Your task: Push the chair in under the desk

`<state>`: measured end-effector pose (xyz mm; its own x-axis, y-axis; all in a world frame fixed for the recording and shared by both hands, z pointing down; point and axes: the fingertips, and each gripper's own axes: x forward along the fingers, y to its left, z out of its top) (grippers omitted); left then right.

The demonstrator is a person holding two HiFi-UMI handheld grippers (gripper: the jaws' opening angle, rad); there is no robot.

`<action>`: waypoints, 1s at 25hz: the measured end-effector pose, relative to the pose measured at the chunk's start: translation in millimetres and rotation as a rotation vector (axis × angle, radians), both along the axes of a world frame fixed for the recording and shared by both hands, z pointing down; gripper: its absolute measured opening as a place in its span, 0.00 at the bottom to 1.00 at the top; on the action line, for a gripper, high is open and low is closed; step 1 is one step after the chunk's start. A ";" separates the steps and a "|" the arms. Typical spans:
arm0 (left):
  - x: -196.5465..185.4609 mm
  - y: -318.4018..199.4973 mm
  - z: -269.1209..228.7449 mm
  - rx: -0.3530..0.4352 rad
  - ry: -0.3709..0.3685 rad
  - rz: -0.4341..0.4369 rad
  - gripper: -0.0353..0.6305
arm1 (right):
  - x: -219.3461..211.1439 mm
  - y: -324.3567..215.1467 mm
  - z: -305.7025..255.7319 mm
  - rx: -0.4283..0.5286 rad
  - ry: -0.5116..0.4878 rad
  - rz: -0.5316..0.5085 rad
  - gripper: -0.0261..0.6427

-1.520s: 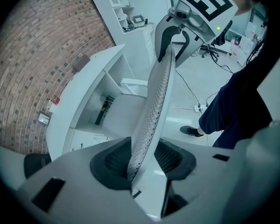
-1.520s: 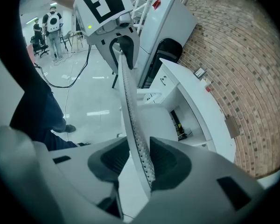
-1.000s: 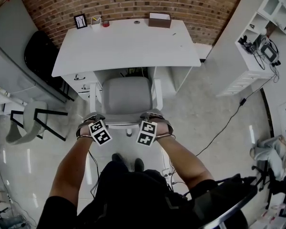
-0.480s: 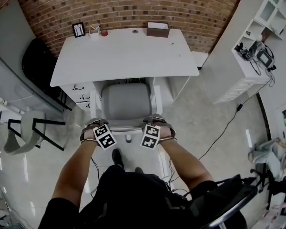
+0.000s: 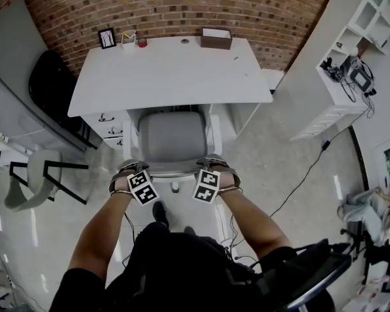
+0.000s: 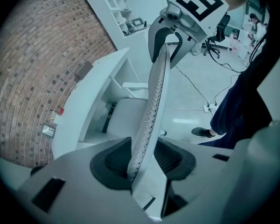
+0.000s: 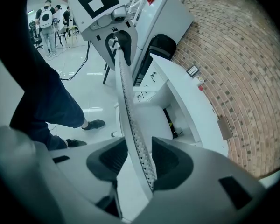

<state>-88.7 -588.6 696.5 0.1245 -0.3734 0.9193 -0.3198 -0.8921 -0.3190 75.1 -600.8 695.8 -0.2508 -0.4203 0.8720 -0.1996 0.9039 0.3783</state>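
Head view: one chair (image 5: 172, 138) stands at the knee gap of one white surface (image 5: 175, 70). The seat's front is about level with the surface's near edge and the backrest faces the person. The left gripper (image 5: 129, 171) and right gripper (image 5: 214, 169) sit on the two ends of the backrest's top rim. In the left gripper view the fingers (image 6: 114, 160) look closed on that perforated rim. In the right gripper view the fingers (image 7: 170, 160) have just been opening, with the rim between them but seemingly no longer clamped. Judged handling: the chair is moderately heavy, with a stiff white frame and a slightly yielding perforated back. It should travel easily over the glossy floor, though it may swing if pushed from one side only. The best hold is the rigid top rim, both ends at once, pushed level. Counted on the surface: one box (image 5: 216, 38), one frame (image 5: 107, 38) and one cup (image 5: 129, 38). One spare grey seat (image 5: 32, 177) stands well apart at left.
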 end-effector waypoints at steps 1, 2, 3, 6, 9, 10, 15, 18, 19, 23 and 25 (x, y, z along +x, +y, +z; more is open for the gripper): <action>0.3 0.2 0.4 0.014 0.003 0.002 0.29 | 0.2 0.4 0.3 0.010 -0.003 0.000 0.29; 0.4 0.5 1.1 0.022 0.005 0.003 0.29 | 0.3 0.9 0.7 0.018 -0.008 0.001 0.29; 0.3 0.8 1.7 0.025 0.008 0.003 0.29 | 0.1 1.4 0.8 0.025 -0.015 0.002 0.29; 0.3 2.1 -1.9 0.032 0.036 -0.011 0.29 | -1.9 4.7 -4.4 0.024 -0.076 0.020 0.31; -0.5 5.7 -16.4 0.075 0.129 -0.059 0.31 | 0.7 13.3 -17.4 -0.012 -0.184 0.072 0.37; -0.6 8.0 -23.1 0.090 0.168 -0.072 0.31 | 2.2 15.5 -23.1 -0.014 -0.217 0.087 0.38; 5.4 22.8 -66.1 0.173 0.400 -0.177 0.29 | 12.8 26.1 -55.3 0.007 -0.376 0.162 0.34; 3.4 27.8 -97.9 0.255 0.523 -0.307 0.23 | 20.6 31.9 -72.9 0.020 -0.474 0.226 0.28; 2.6 31.3 -106.7 0.274 0.560 -0.346 0.21 | 23.5 33.6 -77.1 0.024 -0.501 0.247 0.27; -1.1 53.8 -128.1 0.323 0.638 -0.424 0.16 | 30.7 39.8 -94.5 0.042 -0.595 0.316 0.23; -4.7 63.8 -137.4 0.348 0.655 -0.435 0.13 | 29.9 40.4 -106.5 0.064 -0.637 0.336 0.21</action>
